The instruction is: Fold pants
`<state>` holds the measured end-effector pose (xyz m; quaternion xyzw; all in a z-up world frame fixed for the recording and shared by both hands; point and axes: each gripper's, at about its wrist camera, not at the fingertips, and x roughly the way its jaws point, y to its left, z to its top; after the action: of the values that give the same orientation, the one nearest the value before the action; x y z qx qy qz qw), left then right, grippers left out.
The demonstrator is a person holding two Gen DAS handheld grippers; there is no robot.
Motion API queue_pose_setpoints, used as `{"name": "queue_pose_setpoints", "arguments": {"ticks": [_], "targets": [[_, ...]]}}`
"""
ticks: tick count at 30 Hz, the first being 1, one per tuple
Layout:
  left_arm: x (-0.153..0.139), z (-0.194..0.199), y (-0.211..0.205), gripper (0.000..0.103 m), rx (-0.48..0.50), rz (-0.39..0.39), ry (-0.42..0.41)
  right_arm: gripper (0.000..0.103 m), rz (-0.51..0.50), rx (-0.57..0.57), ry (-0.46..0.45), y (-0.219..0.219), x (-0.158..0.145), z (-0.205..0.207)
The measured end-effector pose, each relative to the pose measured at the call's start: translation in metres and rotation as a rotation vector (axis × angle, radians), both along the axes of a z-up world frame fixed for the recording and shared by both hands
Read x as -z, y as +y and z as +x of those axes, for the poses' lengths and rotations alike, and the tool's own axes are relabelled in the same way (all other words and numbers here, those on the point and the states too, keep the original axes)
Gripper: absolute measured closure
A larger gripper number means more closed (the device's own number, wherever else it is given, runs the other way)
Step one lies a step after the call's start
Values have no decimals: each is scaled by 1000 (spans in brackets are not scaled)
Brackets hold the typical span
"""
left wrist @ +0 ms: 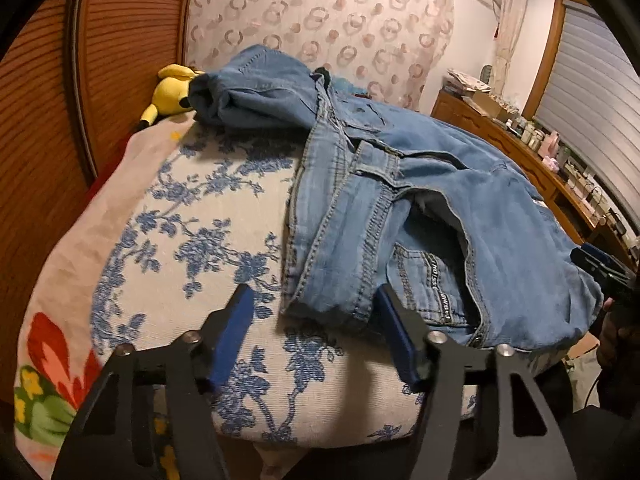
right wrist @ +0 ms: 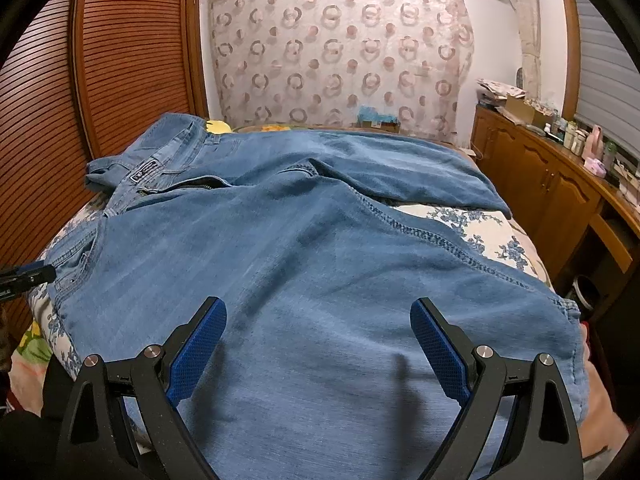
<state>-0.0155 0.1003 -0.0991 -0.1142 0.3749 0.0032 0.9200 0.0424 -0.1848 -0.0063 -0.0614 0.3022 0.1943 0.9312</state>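
Light blue denim pants (left wrist: 440, 200) lie rumpled on the bed, waistband toward the left, one waist corner bunched up at the far left. In the right wrist view the pants (right wrist: 320, 248) spread across the bed, legs running to the right. My left gripper (left wrist: 316, 300) is open, its blue pads on either side of the near waistband corner, just in front of it. My right gripper (right wrist: 318, 312) is open and empty, hovering over the near pant leg. The left gripper's tip (right wrist: 28, 274) shows at the left edge by the waistband.
The bed has a white cover with blue flowers (left wrist: 192, 216). A yellow plush toy (left wrist: 170, 94) lies at the far left by the wooden slatted wardrobe (left wrist: 44, 120). A wooden cabinet (right wrist: 552, 188) with bottles stands along the right wall.
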Motion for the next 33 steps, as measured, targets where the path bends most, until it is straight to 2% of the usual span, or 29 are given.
{"name": "queue_pose_setpoints", "arguments": {"ticks": [2,3,4,5,8,13,17,21,24,29,33], "targets": [[0,0,-3,56,16,1,-5,9,-2,-3,-1,0,-1,0],[0,-1,-5,58,21,2,-6,9,-4,-3,-3,0,-1,1],[-1,-2,-6,68,23,4,-13,9,-6,-3,-4,1,-1,1],[-3,-3,-7,73,32,-3,-19,9,-7,-2,-6,0,-1,2],[-13,-3,-17,80,50,36,-29,9,-6,-7,-10,2,-3,7],[-40,-6,-22,81,59,28,-103,9,-5,-26,-18,8,-5,9],[-61,3,-33,83,93,54,-155,11,8,-58,-20,9,-8,9],[-86,17,-45,83,131,30,-223,12,1,-57,-34,10,-10,9],[-105,31,-62,83,164,76,-273,14,9,-60,-37,8,-11,8],[-121,57,-72,83,189,104,-311,16,43,-92,-56,4,-18,0],[-128,78,-71,83,188,105,-320,23,60,-133,-53,5,-19,-3]]}}
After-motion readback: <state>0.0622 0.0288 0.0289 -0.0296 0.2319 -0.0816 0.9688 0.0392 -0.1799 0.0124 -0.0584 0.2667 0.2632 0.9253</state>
